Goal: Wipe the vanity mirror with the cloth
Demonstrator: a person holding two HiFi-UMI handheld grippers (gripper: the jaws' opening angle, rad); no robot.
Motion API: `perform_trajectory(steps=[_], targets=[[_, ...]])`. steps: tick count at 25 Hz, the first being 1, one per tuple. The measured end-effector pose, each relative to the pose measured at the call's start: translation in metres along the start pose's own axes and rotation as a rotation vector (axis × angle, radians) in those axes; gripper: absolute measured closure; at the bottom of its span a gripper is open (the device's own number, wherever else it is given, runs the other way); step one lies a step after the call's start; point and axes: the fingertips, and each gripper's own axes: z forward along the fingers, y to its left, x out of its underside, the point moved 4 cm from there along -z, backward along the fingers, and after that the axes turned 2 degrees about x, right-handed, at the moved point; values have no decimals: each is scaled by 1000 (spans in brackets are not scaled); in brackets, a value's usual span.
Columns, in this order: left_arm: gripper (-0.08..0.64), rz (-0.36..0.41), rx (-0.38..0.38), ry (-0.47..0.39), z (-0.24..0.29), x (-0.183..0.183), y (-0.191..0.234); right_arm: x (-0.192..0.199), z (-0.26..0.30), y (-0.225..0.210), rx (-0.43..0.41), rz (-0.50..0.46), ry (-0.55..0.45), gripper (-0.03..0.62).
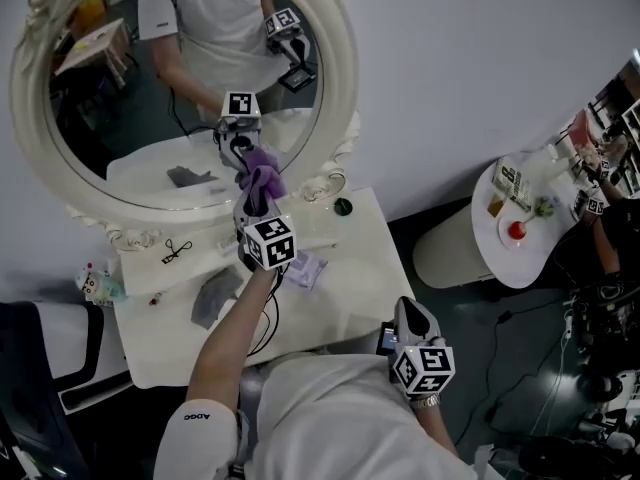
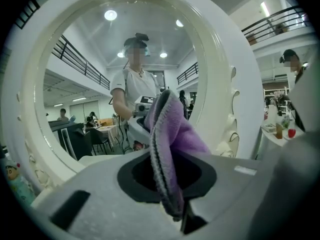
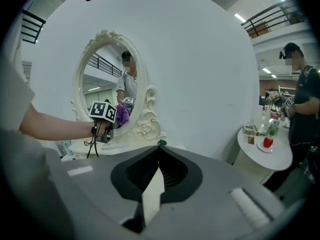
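Left gripper clamped on purple cloth; cloth against lower glass of mirror on bench. Right gripper jaws together, empty, near torso.
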Motion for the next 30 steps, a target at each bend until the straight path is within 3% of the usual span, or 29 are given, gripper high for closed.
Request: perform_trajectory(steps=[6, 14, 24, 30], targets=[[505, -7, 23, 55, 4, 15, 19, 1, 9, 23, -40, -18, 18, 584], [505, -23, -46, 156, -8, 46, 92, -2, 26, 71, -128, -43, 29, 584], [503, -49, -100, 141, -38, 40, 177, 0, 33, 132, -197, -37, 24, 583], [503, -4, -93, 125, -52, 26, 206, 1, 27, 159, -203, -13, 7, 584]])
